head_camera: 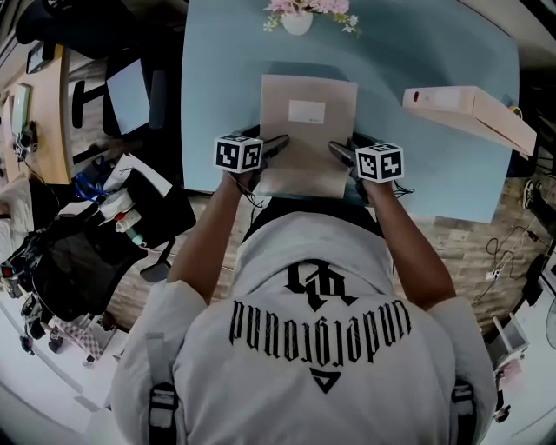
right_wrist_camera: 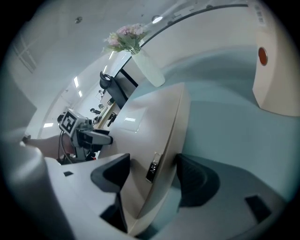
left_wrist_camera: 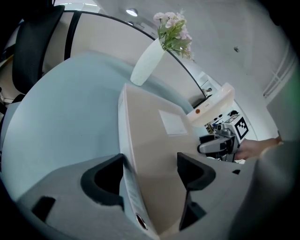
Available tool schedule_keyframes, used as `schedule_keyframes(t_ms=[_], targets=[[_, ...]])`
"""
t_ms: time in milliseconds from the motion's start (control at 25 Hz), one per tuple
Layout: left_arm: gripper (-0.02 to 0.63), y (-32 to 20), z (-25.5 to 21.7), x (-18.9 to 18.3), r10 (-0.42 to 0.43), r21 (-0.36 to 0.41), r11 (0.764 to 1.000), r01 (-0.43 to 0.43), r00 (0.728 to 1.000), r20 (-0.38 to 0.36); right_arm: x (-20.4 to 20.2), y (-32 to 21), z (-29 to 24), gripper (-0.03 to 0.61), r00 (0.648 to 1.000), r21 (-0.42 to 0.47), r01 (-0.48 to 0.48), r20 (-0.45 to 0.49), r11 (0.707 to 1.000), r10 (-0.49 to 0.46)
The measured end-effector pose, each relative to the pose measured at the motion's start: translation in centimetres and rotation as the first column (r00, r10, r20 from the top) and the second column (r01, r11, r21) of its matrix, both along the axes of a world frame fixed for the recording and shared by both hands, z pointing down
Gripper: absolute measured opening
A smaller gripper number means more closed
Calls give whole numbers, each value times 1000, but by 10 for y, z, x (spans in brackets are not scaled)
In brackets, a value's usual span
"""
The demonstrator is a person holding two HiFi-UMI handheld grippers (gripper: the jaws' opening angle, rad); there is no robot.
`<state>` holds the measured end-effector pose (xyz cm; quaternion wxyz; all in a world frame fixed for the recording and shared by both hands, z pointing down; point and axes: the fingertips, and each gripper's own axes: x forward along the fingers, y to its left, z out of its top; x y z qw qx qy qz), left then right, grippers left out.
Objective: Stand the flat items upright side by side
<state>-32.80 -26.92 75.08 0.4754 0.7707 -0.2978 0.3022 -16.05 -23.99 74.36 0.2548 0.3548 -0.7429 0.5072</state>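
A flat beige box (head_camera: 306, 130) with a white label lies on the light blue table (head_camera: 417, 165), close to its near edge. My left gripper (head_camera: 280, 143) is at the box's near left edge and my right gripper (head_camera: 337, 152) at its near right edge. In the left gripper view the box's spine (left_wrist_camera: 129, 187) runs between the jaws of the left gripper (left_wrist_camera: 150, 171), against the left pad. In the right gripper view the box's edge (right_wrist_camera: 161, 154) passes between the jaws of the right gripper (right_wrist_camera: 152, 171). Both stand wide, and I see no squeeze. A second cream box (head_camera: 469, 109) lies at the back right.
A white vase of pink flowers (head_camera: 297, 17) stands at the table's far edge, straight behind the beige box. The table's near edge runs just under my hands. An office chair and clutter (head_camera: 113, 226) fill the floor to the left.
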Motion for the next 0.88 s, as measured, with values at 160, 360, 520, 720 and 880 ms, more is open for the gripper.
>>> schedule_keyframes(t_ms=[160,360,520,720,880], targets=[[364,1,-4,1,-6,10,1000,6,1000,16,0,0,-3,305,1000,5,-2,-10,1000,2],[364,4,-22,-5,-6,73,997,4,1000,26,-6,0,-22,298,999,59,21,-32,998,-19],[364,4,-49,-12,13,172,985,-20,999,43,-13,1,-47,291,998,136,18,-57,991,-11],[364,12,-92,-18,36,315,948,-55,997,65,-22,19,-85,287,993,245,-12,-112,969,41],[360,16,-127,-21,56,425,902,-81,996,72,-28,33,-109,285,985,315,-66,-129,947,112]])
